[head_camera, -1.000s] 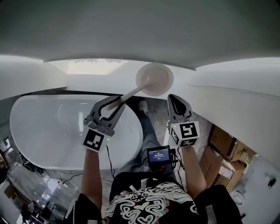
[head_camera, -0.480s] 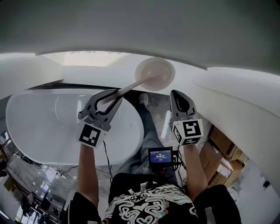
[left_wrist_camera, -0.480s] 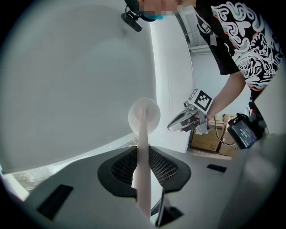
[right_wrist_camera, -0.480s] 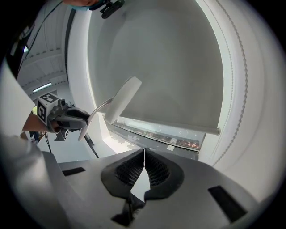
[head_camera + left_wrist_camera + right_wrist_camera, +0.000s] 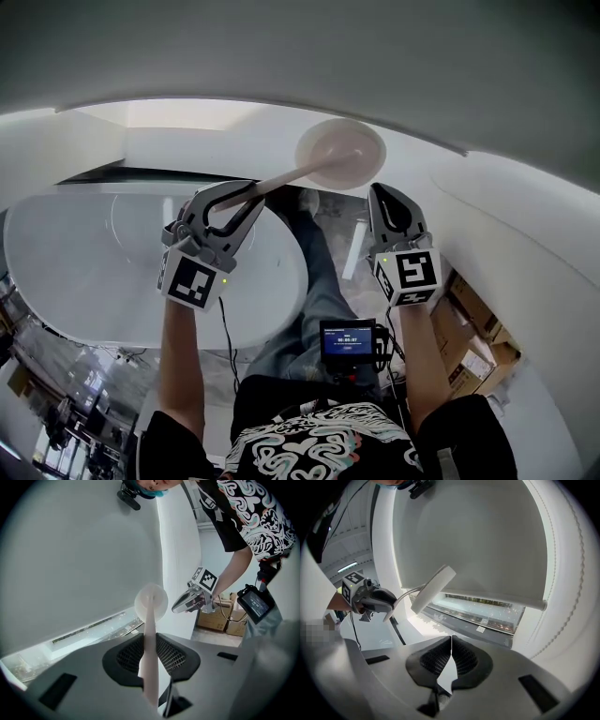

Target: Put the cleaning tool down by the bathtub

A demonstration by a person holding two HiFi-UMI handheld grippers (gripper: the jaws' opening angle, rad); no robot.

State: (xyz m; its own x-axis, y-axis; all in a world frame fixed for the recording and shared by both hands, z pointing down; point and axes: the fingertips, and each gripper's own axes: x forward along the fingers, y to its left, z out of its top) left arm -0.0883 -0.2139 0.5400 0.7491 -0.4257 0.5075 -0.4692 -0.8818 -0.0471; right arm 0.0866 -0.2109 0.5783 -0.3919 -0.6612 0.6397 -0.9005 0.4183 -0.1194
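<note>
Left gripper (image 5: 239, 199): clamped on the stem of the tool (image 5: 339, 155); the pale stem runs straight out between the pads, with the round head out front.
Right gripper (image 5: 392, 202): jaws pressed together on nothing, held to the side, well apart from the tool.
Tool's place: in the air, above the right end of the tub (image 5: 84, 272) and the floor beside it; not yet set down.
Why the hold: the grip sits far back on the stem, likely so the head leads and can be lowered to the floor first.
Why the free gripper waits: judged spare for now, though near enough to steady the stem if it swings.
Edges: the tub's rounded rim curves just below the left gripper; white walls rise ahead and to the right.
Open room: a narrow strip of floor (image 5: 349, 225) between the tub and the boxes (image 5: 473, 328), partly taken up by the person's leg (image 5: 314, 281).
Next move, judged: carry the head right, clear of the rim, then lower it into that strip before letting go.
</note>
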